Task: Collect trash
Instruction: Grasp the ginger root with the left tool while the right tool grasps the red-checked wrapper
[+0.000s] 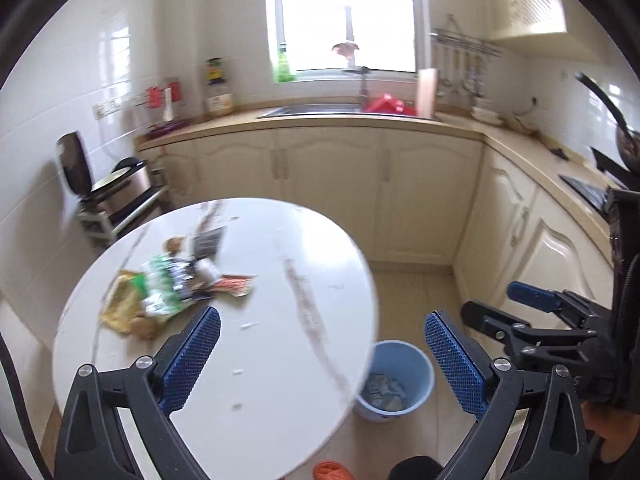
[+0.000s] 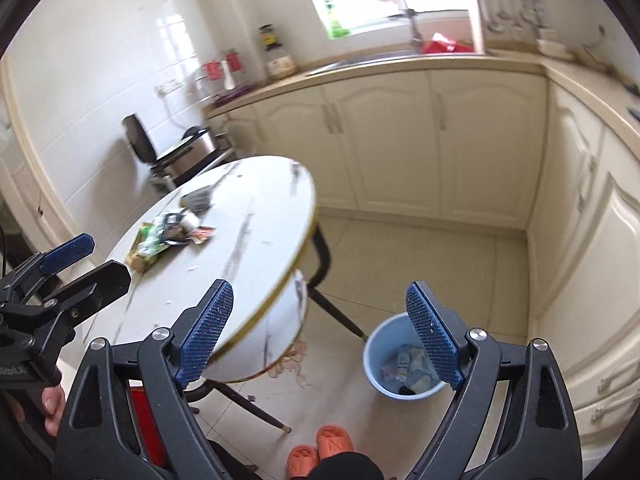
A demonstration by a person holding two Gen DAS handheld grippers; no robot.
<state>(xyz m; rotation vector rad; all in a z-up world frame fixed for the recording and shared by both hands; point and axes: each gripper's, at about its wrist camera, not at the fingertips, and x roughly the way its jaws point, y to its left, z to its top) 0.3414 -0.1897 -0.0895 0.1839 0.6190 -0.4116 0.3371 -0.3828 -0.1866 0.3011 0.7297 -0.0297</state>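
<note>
2 empty grippers, 1 wrapper pile, 1 bin.

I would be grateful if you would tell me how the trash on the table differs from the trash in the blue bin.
The trash on the table is a spread pile of green, yellow and red wrappers lying exposed on the white table; the trash in the blue bin is a smaller, paler heap at the bottom, enclosed by the bin's wall. The first sits up on the tabletop, the second down at floor level. Both look like crumpled packaging.

No legible text: wrappers on table too blurred to read.
</note>
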